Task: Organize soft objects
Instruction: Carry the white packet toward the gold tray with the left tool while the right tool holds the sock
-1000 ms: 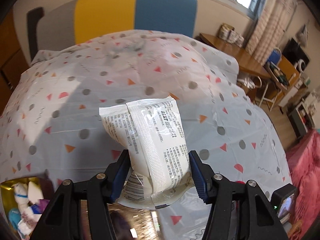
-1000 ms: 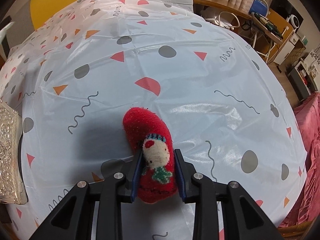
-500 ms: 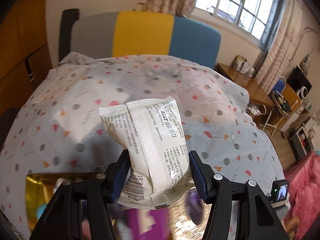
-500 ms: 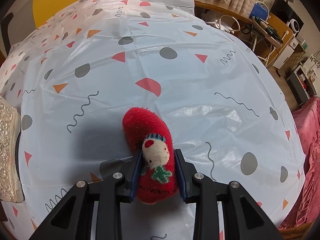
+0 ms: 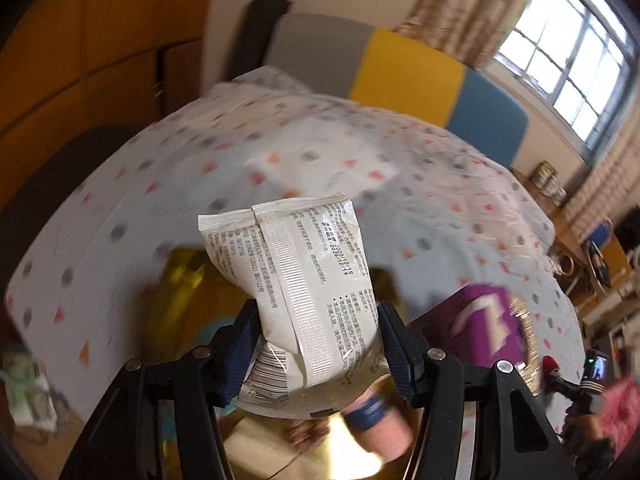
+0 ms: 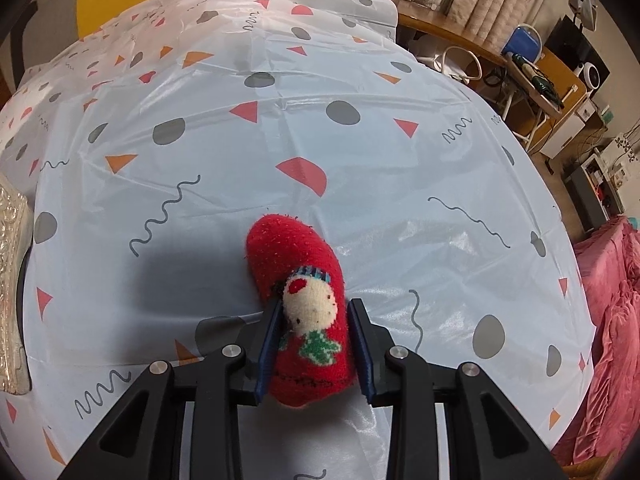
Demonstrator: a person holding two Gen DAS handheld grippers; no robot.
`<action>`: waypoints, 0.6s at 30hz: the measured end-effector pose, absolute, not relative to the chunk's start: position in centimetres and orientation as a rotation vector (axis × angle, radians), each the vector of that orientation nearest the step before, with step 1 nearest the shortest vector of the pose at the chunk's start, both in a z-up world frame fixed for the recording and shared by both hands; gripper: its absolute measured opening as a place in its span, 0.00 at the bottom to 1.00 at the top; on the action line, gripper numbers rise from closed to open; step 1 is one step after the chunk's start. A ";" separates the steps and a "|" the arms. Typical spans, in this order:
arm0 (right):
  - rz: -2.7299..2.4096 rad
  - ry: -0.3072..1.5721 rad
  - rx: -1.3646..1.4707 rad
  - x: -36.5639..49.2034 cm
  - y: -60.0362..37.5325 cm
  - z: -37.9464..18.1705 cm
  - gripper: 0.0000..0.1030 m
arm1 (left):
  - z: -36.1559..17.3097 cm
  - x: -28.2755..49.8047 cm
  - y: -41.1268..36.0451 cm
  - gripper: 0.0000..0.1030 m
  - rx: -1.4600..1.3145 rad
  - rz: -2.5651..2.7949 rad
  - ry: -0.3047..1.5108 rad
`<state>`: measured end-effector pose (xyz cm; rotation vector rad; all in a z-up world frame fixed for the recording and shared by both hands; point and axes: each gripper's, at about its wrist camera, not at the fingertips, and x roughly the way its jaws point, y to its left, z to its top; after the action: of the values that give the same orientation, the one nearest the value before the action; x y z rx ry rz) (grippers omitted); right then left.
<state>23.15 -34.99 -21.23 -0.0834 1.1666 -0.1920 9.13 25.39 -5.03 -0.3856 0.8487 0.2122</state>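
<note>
White printed plastic packet (image 5: 304, 300) above gold tray (image 5: 176, 280); purple box (image 5: 472, 320) right; patterned tablecloth (image 5: 360, 168) beyond.

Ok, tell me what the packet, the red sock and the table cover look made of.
Packet: thin glossy plastic film, crinkled, with a ribbed heat seal.
Sock: fuzzy knitted yarn, with loose fibres along its edge.
Table cover: probably smooth plastic sheet, given its sharp creases and sheen.

left gripper (image 5: 316, 344) clamped on white sealed packet (image 5: 304, 296), packet upright between both blue pads, printed text and barcode facing camera; gold tray (image 5: 180, 280) blurred below, purple box (image 5: 472, 324) at right, patterned tablecloth (image 5: 280, 148) behind, grey-yellow-blue chair back (image 5: 400, 72) beyond
</note>
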 end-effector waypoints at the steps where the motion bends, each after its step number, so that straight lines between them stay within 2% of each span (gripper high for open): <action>1: -0.193 1.165 -0.088 23.1 -35.0 -21.2 0.32 | -5.9 8.1 26.1 0.58 -0.398 0.228 0.859; 6: -0.200 1.159 -0.125 23.0 -34.5 -21.3 0.32 | -10.1 3.4 28.6 0.58 -0.486 0.311 0.897; 10: -0.208 1.153 -0.153 22.8 -34.0 -21.3 0.32 | -11.3 0.4 30.2 0.58 -0.554 0.369 0.887; 18: -0.215 1.148 -0.178 22.7 -33.7 -21.2 0.32 | -13.5 0.5 27.8 0.58 -0.591 0.281 0.944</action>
<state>22.73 -33.72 -21.24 -0.1780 1.1484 -0.2147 0.48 27.84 -13.52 -0.5911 0.9435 0.2806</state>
